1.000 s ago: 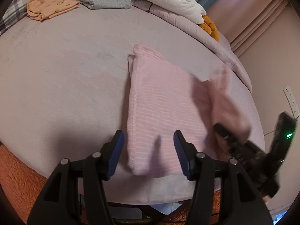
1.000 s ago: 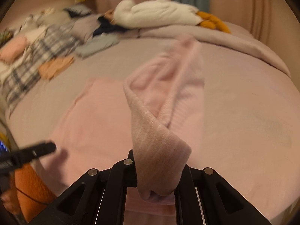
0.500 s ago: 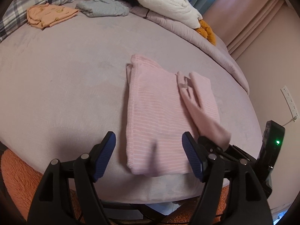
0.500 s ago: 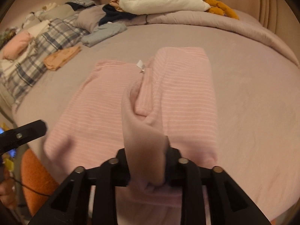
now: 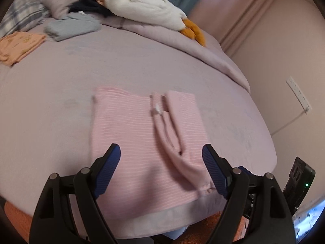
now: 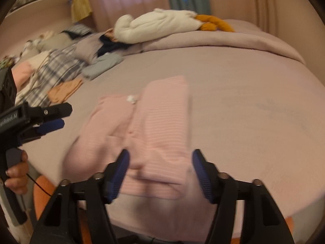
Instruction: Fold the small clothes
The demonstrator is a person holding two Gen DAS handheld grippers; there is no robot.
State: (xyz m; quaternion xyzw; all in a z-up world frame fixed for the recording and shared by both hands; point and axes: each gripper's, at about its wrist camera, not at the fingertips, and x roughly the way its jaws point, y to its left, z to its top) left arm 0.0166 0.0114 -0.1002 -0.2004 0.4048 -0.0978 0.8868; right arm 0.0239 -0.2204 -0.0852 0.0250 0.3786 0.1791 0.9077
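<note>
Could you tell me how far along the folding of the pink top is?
Done: the pink striped top lies flat on the bed, its right side and sleeve folded over the middle. In hand: nothing; the left gripper and the right gripper are both opening, clear of the cloth. Left: the other side looks unfolded, then probably folding it in half.

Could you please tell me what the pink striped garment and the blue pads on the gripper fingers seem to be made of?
The pink striped garment looks like a soft knit, probably cotton jersey: matte, with fine pale stripes, and its folded sleeve drapes limply. The blue pads on the left gripper look like ribbed rubber or soft plastic, judging by their fine ridges and dull sheen; which of the two cannot be told.
</note>
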